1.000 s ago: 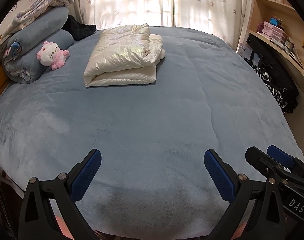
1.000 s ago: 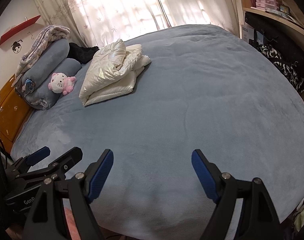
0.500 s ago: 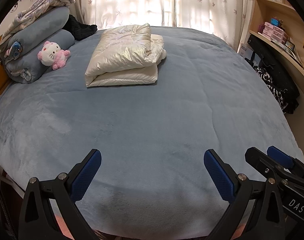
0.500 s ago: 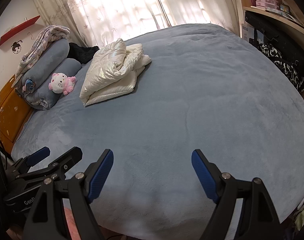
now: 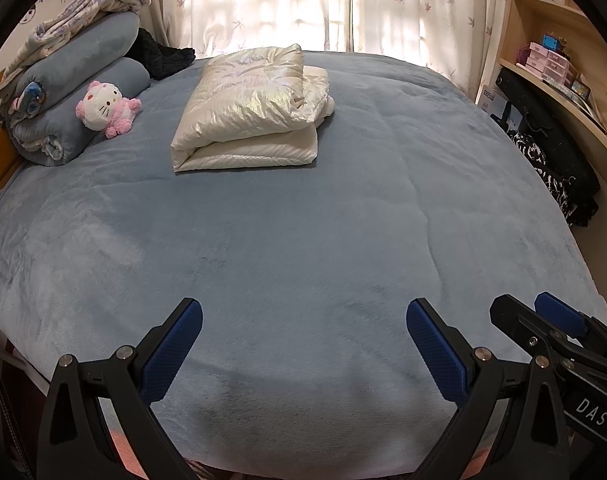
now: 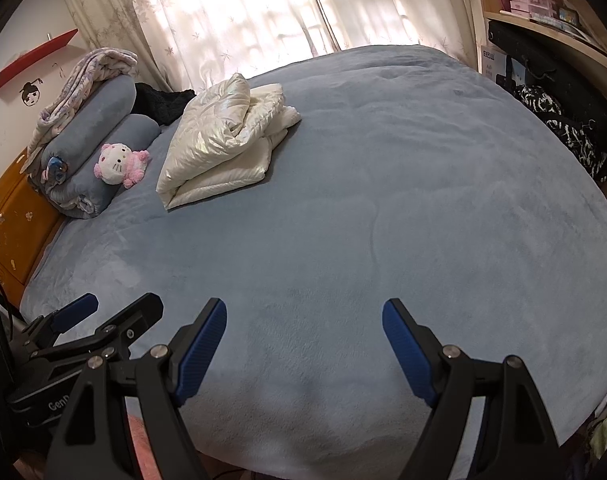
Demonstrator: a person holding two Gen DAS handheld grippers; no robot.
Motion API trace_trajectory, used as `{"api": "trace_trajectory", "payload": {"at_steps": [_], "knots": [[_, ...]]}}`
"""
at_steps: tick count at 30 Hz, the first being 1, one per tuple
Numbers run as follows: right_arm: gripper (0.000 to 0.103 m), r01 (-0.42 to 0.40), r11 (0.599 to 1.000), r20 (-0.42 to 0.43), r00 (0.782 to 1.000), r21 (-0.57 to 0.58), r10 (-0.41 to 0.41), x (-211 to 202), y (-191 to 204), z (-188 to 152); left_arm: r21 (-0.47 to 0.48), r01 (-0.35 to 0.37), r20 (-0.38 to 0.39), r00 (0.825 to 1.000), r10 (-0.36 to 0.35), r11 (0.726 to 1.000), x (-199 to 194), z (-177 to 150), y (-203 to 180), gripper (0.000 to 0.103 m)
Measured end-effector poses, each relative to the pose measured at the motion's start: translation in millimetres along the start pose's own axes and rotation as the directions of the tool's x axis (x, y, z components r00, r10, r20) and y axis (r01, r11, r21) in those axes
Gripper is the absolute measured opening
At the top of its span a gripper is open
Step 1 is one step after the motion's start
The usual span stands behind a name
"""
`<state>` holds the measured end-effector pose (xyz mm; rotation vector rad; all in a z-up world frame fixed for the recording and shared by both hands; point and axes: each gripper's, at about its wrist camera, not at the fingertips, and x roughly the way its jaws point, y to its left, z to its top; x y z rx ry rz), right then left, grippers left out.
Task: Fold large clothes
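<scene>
free: wide bare stretch of bed (image 5: pixel 303 240) ahead | obstacles: folded jacket (image 5: pixel 251 108) far centre-left; plush toy (image 5: pixel 105 110) and rolled blankets (image 5: pixel 75 92) far left; shelf (image 5: pixel 559 80) right

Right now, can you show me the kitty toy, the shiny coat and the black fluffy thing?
Kitty toy (image 5: pixel 100 106), left wrist view, on its face.
Coat (image 5: pixel 247 92), left wrist view, on its top fold.
Black fluffy thing (image 6: pixel 163 102), right wrist view, on its middle.
</scene>
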<state>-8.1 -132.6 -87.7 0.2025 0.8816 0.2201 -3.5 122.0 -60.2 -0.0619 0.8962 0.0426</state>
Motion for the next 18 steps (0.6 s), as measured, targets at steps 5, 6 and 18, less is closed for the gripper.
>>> {"api": "trace_trajectory", "payload": {"at_steps": [5,6,18], "knots": [[0.081,0.002,1.000,-0.004,1.000,0.003,-0.002,1.3,1.1,-1.4,0.000,-0.004,-0.002,1.000,0.004,1.000,1.1,-1.9,1.8,0.101],[0.081,0.003,1.000,-0.005,1.000,0.004,-0.003,1.5,1.6,-2.0,0.000,-0.004,-0.003,1.000,0.004,1.000,2.0,-1.7,1.4,0.101],[0.081,0.007,1.000,-0.017,1.000,0.008,-0.007,3.9,1.1,-4.1,0.000,-0.015,-0.019,1.000,0.015,1.000,4.9,-3.5,0.5,0.101]]}}
